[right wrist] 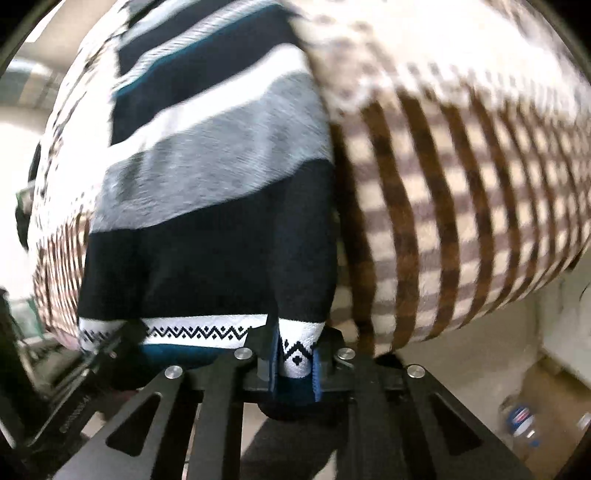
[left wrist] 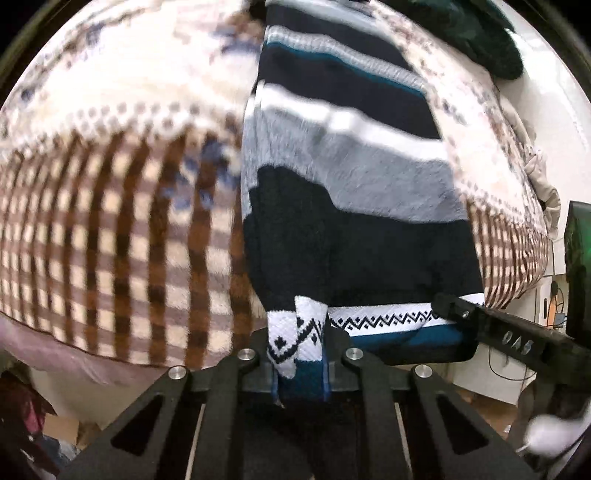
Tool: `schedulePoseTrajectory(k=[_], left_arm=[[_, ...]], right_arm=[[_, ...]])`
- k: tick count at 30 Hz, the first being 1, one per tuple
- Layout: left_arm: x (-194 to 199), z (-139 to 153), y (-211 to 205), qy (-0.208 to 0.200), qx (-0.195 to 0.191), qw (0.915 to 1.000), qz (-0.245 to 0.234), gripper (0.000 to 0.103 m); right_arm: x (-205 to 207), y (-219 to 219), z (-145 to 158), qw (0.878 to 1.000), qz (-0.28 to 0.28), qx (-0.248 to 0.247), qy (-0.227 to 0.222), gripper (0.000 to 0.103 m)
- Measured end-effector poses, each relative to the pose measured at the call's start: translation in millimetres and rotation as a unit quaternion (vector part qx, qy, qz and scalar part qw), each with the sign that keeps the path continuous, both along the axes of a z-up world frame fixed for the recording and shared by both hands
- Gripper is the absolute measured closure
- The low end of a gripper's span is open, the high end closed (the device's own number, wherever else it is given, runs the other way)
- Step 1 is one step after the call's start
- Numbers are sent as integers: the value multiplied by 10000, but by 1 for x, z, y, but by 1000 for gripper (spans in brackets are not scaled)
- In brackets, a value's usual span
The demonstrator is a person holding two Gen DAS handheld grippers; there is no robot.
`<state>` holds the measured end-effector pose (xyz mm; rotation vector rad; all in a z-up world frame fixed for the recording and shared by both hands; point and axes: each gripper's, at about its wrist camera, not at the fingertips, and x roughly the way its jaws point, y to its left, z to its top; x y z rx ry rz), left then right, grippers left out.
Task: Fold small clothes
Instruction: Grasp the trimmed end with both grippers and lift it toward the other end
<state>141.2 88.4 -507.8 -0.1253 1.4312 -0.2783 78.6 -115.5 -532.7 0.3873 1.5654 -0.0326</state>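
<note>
Both grippers pinch the hem corners of a striped garment, ready to fold it.
Left wrist: left gripper (left wrist: 300, 363) clamps the patterned hem; striped garment (left wrist: 354, 206) lies over the checked blanket (left wrist: 110, 229).
Right wrist: right gripper (right wrist: 297, 363) nips the opposite corner, keeping the hem taut.

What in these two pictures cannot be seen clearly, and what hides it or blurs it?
- Far end of the striped garment: cut off by the top edge in both wrist views.
- Blanket pattern: smeared by motion blur in both views.
- Pads of the left gripper and right gripper: covered by the white patterned hem they pinch.
- Bottle label, right view: too small and blurred.
- Dark green thing, left view: cut off by the edge.
</note>
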Motion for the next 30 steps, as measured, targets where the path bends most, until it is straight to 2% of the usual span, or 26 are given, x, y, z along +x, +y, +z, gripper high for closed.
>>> schedulePoseTrajectory(k=[3, 5, 11, 18, 30], left_arm=[[6, 25, 2, -401, 168, 9990, -89, 91], [14, 42, 3, -682, 242, 9973, -137, 91], [55, 82, 2, -1217, 223, 9921, -195, 91], [108, 120, -4, -1829, 191, 9825, -299, 91], [208, 134, -21, -2022, 222, 9790, -166, 91]], right_arm=[[5, 25, 31, 9964, 533, -529, -399, 91], [14, 35, 47, 9938, 686, -666, -566, 91], [47, 41, 103, 9840, 845, -996, -1213, 91], [102, 46, 155, 9740, 736, -1173, -1795, 91], [217, 33, 165, 9691, 460, -1075, -2172, 91]])
